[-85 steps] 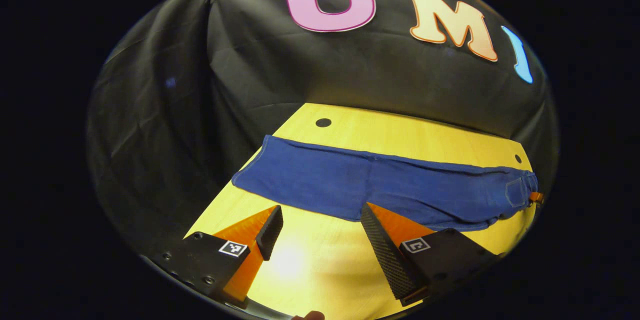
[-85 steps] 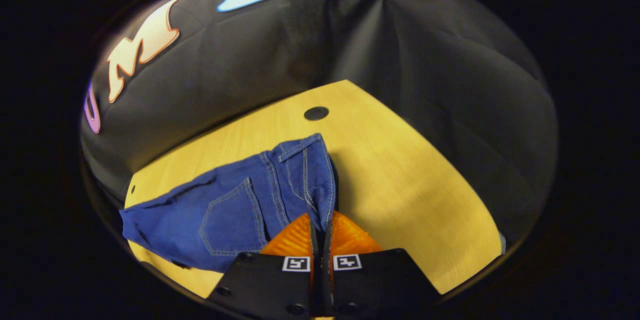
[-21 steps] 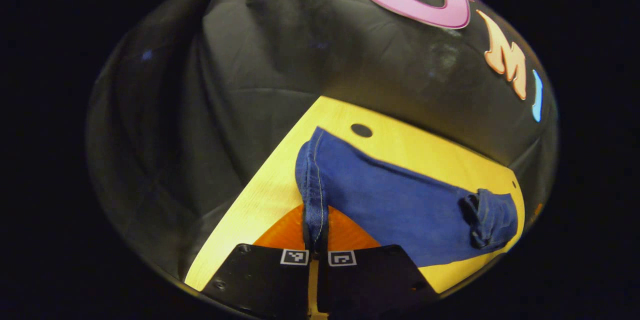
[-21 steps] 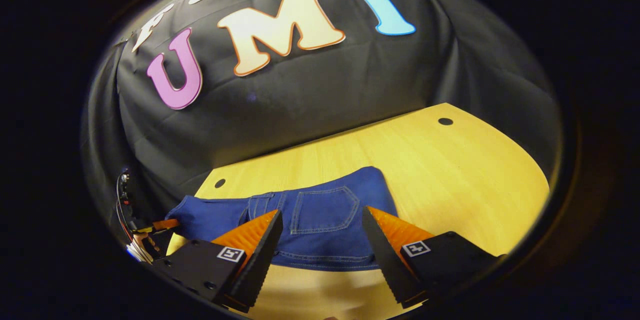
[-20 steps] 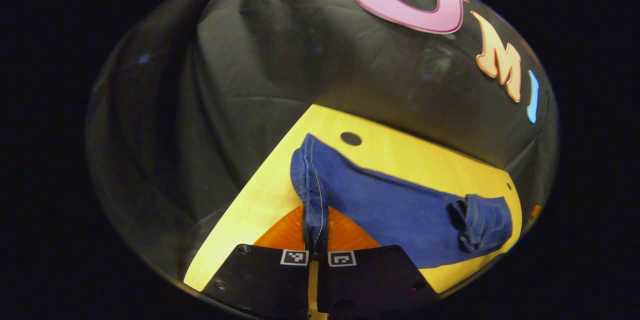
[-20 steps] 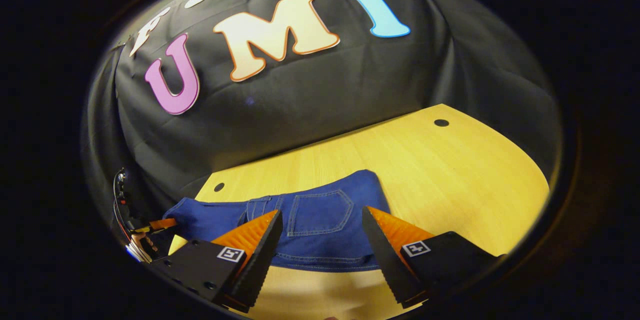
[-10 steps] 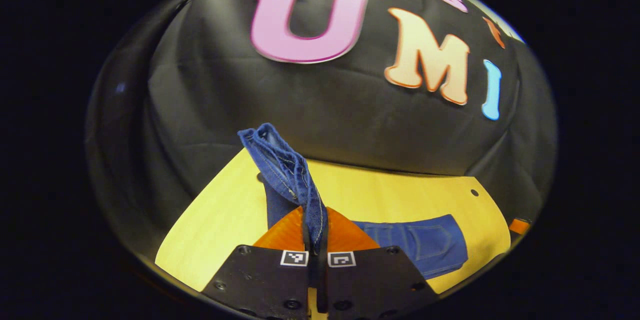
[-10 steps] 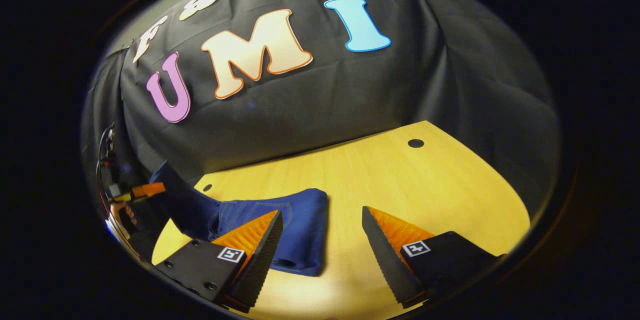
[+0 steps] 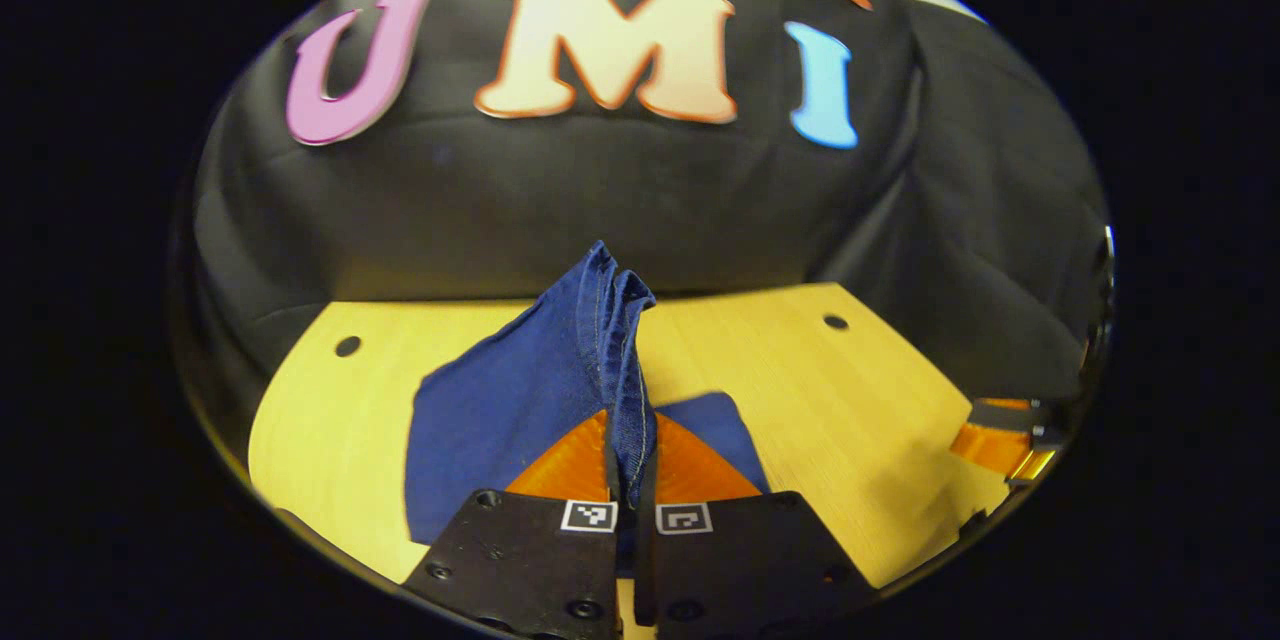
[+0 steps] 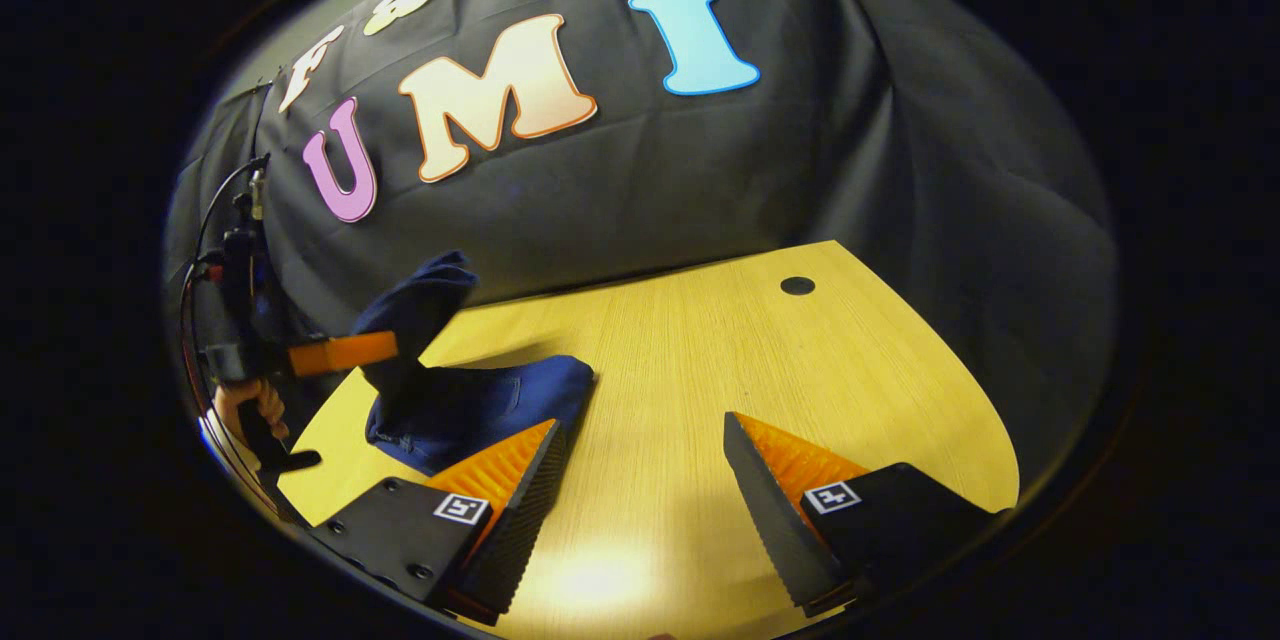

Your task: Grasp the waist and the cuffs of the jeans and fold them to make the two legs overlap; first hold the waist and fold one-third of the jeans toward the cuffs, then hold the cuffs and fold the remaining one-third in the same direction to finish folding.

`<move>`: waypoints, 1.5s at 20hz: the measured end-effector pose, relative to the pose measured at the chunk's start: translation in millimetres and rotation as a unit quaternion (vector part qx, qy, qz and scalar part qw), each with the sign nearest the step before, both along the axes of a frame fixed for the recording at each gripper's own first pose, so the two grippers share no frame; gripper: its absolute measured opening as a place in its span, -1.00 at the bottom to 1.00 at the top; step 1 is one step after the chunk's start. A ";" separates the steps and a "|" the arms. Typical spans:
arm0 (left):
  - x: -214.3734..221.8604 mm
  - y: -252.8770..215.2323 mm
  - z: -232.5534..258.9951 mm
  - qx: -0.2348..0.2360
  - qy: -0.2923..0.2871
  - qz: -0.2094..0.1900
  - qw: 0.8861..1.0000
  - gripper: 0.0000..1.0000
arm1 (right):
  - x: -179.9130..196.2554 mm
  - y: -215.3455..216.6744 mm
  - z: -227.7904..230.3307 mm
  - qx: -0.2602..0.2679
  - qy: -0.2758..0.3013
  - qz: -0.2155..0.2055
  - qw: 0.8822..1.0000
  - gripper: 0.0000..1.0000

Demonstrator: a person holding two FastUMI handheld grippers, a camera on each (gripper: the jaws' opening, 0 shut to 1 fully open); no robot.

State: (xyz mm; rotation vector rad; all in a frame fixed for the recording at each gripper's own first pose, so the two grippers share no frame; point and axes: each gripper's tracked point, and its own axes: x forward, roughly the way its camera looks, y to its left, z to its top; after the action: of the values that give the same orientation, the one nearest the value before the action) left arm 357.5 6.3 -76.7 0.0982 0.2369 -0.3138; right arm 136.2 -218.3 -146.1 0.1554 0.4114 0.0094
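Left gripper view, near: left gripper [image 9: 630, 490] fingers pressed together, pinching the cuffs [image 9: 618, 320] of the blue jeans [image 9: 500, 410]. Cuff end lifted off the table, fabric stands up from the fingers in a peaked fold, stitched hem edges visible at the top. Below and to the left, the rest of the jeans drapes down to the yellow wooden table [image 9: 780, 370]; a further flat piece of denim lies on the table just right of the fingers. Farther out: two dark round holes in the table, one left [image 9: 347, 346], one right [image 9: 835, 322]. At the far right edge of this view the right gripper [image 9: 1005, 440] shows partly, well apart from the jeans. Black cloth wall [image 9: 620, 190] behind.

Right gripper view, near: right gripper [image 10: 640, 490] fingers spread wide, nothing between them, hovering over bare table [image 10: 700, 390]. Just beyond its left finger lies the folded waist part of the jeans [image 10: 470, 410], flat on the table, pocket stitching faintly visible. Farther left, the left gripper [image 10: 330, 353] held by a hand [image 10: 245, 405], cable running up from it; it holds the cuff end [image 10: 420, 305] raised above the folded part. One round hole [image 10: 797, 285] in the table toward the far right. Black cloth wall [image 10: 700, 180] at the back.
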 end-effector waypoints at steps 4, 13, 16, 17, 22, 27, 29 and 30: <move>3.4 -20.6 -71.0 0.074 0.031 0.013 0.997 -1.00 | -6.8 0.2 -17.8 -0.005 0.011 0.008 1.000 0.97; -43.8 -4.0 -23.6 0.029 0.002 -0.004 1.000 0.24 | -27.4 38.0 0.6 0.014 0.003 0.015 1.000 0.96; -61.7 48.9 9.4 0.012 -0.030 0.031 0.999 0.75 | -29.8 57.9 24.0 0.000 -0.025 0.006 1.000 0.97; -66.8 67.9 15.2 0.014 -0.036 0.039 0.998 0.77 | -32.7 63.7 31.7 -0.004 -0.032 0.000 0.999 0.97; -85.3 161.2 19.3 0.055 -0.056 0.080 0.994 0.78 | -50.7 105.2 42.6 0.005 -0.040 -0.018 0.999 0.97; -93.7 209.1 -4.7 0.064 -0.027 0.086 0.994 0.79 | -61.8 137.2 41.8 -0.006 -0.039 -0.021 0.999 0.96; -93.5 219.5 -9.1 0.053 -0.020 0.089 0.994 0.79 | -63.5 145.5 41.4 -0.011 -0.037 -0.021 0.999 0.96; -92.8 221.6 -7.8 0.049 -0.021 0.088 0.995 0.79 | -65.1 149.1 41.4 -0.013 -0.038 -0.021 0.999 0.97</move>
State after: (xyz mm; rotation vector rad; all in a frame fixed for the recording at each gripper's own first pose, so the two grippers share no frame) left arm 264.6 228.0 -84.5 0.1798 0.2168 -0.1250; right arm 71.1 -69.2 -104.7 0.1379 0.3329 -0.0315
